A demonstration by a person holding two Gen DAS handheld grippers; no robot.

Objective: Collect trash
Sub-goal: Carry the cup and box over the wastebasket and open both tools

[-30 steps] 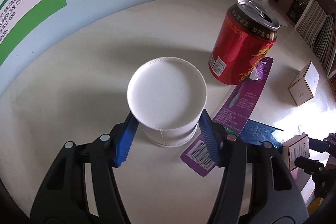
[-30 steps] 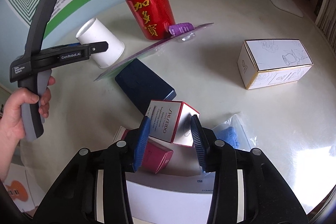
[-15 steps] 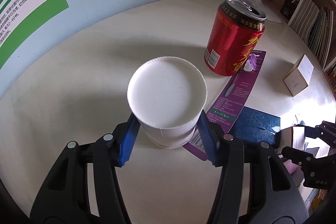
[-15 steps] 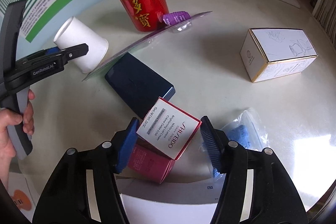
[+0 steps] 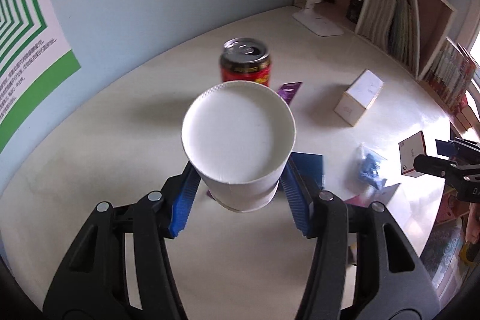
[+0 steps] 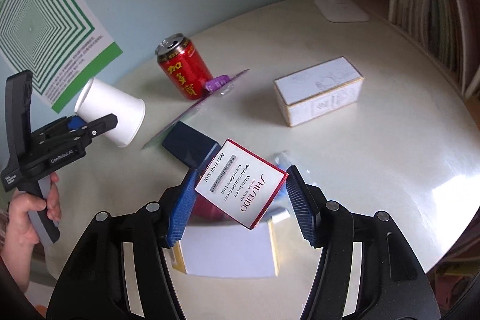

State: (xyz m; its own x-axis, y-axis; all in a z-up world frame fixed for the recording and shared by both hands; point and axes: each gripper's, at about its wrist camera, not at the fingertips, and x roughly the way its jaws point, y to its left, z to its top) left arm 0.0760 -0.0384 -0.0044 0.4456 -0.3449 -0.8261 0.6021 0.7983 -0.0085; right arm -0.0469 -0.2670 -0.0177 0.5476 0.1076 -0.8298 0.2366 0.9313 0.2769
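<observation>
The round white table (image 6: pixel 375 140) fills both views. At centre frame of the left view, the left gripper (image 5: pixel 240 194) is clamped on an upturned paper cup (image 5: pixel 238 146), lifted clear of the tabletop. Low centre in the right view, the right gripper (image 6: pixel 237 200) pinches a tilted red-edged cream box (image 6: pixel 240 188) by opposite corners, raised.

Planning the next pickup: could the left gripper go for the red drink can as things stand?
Probably not yet: the left gripper is shut on a white paper cup, though the red drink can stands unobstructed.
</observation>
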